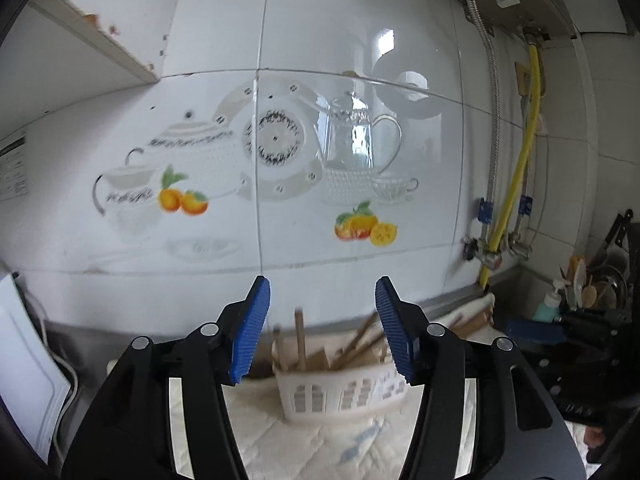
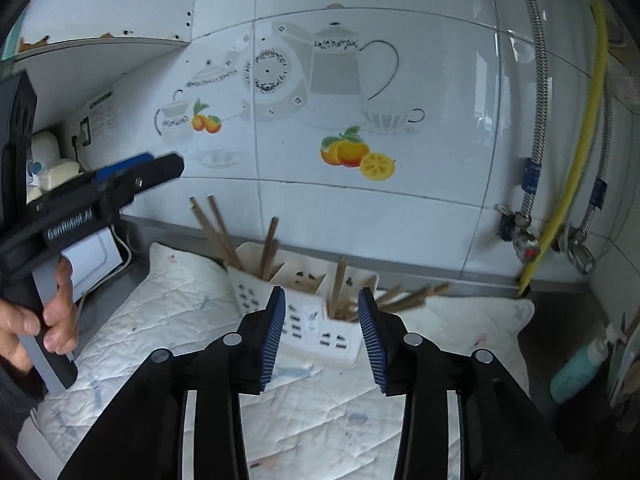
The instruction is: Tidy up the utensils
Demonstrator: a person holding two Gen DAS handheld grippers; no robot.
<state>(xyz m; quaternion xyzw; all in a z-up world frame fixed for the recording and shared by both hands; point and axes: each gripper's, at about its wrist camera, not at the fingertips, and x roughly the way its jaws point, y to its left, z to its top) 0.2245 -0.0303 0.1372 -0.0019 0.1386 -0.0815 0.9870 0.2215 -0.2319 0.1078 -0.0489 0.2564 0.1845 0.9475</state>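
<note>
Chopsticks (image 2: pixel 340 284) stand in the white basket (image 2: pixel 316 328) on the quilted mat (image 2: pixel 172 304), some spilling right. Left gripper (image 1: pixel 322 328) and right gripper (image 2: pixel 322 334) hang open, empty; next likely gathering strays.

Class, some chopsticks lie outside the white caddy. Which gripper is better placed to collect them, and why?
Probably the right gripper: open and empty, its view shows the loose chopsticks lying just beyond its right finger beside the caddy. The left gripper faces the caddy's far side.
</note>
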